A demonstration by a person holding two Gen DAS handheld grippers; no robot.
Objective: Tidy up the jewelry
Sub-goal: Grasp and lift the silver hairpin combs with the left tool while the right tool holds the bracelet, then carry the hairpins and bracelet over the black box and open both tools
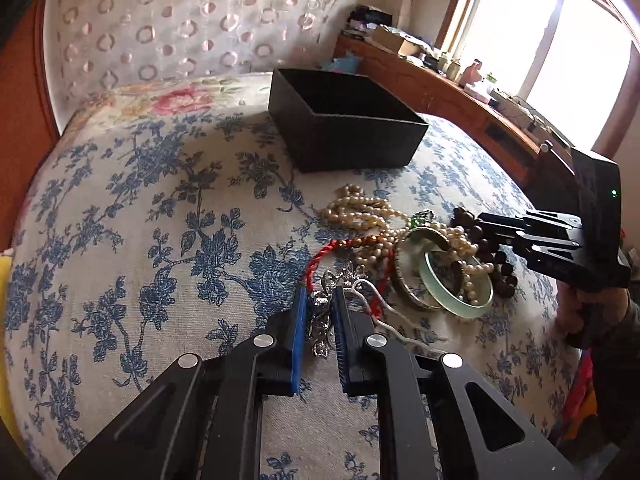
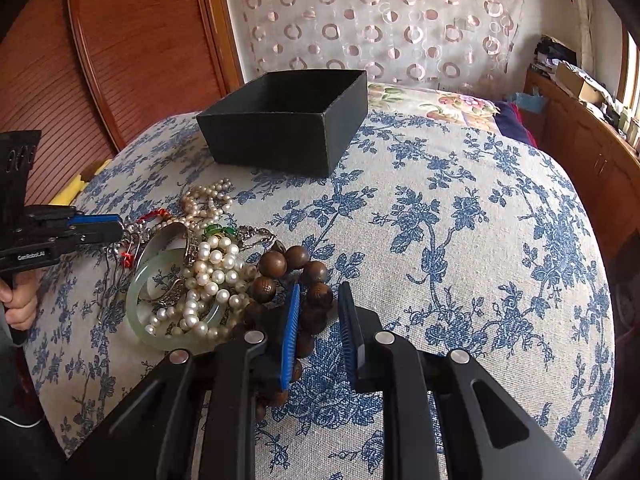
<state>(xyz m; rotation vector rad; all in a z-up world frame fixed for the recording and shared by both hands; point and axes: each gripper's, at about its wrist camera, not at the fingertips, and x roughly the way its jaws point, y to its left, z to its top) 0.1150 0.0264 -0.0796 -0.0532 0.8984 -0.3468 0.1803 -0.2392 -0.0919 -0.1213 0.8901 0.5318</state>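
Note:
A heap of jewelry lies on the blue-flowered bedcover: pearl strands [image 1: 360,208] [image 2: 212,268], a pale green jade bangle [image 1: 456,304] [image 2: 136,300], a metal bangle [image 1: 400,276], a red cord [image 1: 316,260] and a brown wooden bead bracelet [image 1: 504,272] [image 2: 272,264]. My left gripper [image 1: 320,294] [image 2: 120,228] is shut on a silver ornament [image 1: 320,320] at the heap's near edge. My right gripper [image 2: 320,287] [image 1: 486,226] stands narrowly open astride the wooden beads; they rest by its left pad, with a gap to the right pad. An open, empty black box [image 1: 344,120] [image 2: 288,120] stands behind the heap.
The bedcover [image 2: 460,240] curves away on all sides. A circle-patterned curtain [image 2: 380,20] and a wooden panel [image 2: 140,40] stand behind the box. A cluttered wooden cabinet [image 1: 440,88] runs under the window. A person's hand [image 2: 20,304] grips the left tool's handle.

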